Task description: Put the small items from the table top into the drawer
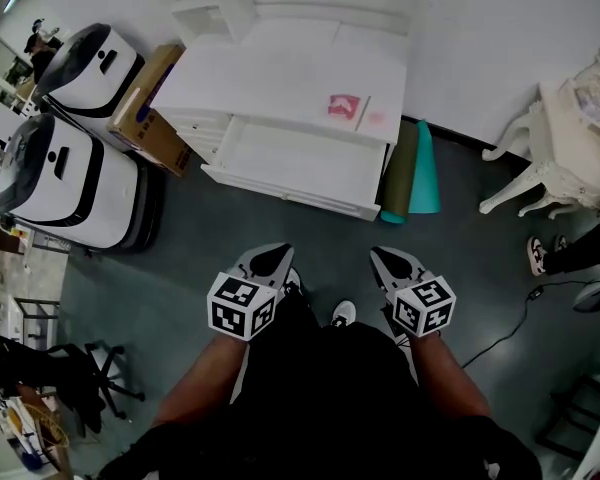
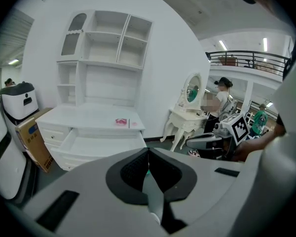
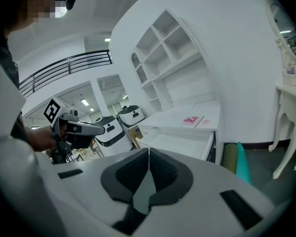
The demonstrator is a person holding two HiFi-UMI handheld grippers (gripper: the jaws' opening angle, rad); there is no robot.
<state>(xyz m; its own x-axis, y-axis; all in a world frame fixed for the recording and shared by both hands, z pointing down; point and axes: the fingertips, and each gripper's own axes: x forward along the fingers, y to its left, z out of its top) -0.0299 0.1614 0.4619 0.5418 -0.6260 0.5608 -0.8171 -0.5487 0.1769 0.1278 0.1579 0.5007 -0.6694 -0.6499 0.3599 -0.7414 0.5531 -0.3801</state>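
1. Two small items lay on the white bench [image 1: 270,68], well ahead of both pairs of jaws: a pink item [image 1: 343,105] and a paler flat piece [image 1: 376,118] just beside it. Both were too small to identify, and any print on them could not be read.
2. The left gripper [image 1: 272,256] had its jaws pressed together with nothing between them. The right gripper [image 1: 386,260] was the same, its jaws closed and empty. The two were held apart over the grey floor.
3. The person's dark clothing hid the floor behind the jaws, and only one white shoe [image 1: 343,313] showed between the grippers.
4. The drawer [image 1: 290,190] stood pulled out of the bench, between the jaws and the small items. Its inside showed plain white.
5. A white shelf unit [image 2: 108,38] rose at the back of the bench, beyond the items. Its top was cut off in the head view.
6. Ahead of the right jaws, a teal roll [image 1: 425,168] and an olive roll [image 1: 398,173] sat beside the drawer. Whether they leaned or lay flat could not be told.
7. Ahead and left of the left jaws, a cardboard box [image 1: 150,108] sat between the bench and two white machines [image 1: 65,178]. Its blue print was too small to read.
8. The marker cubes [image 1: 242,306] bore black-and-white square patterns.
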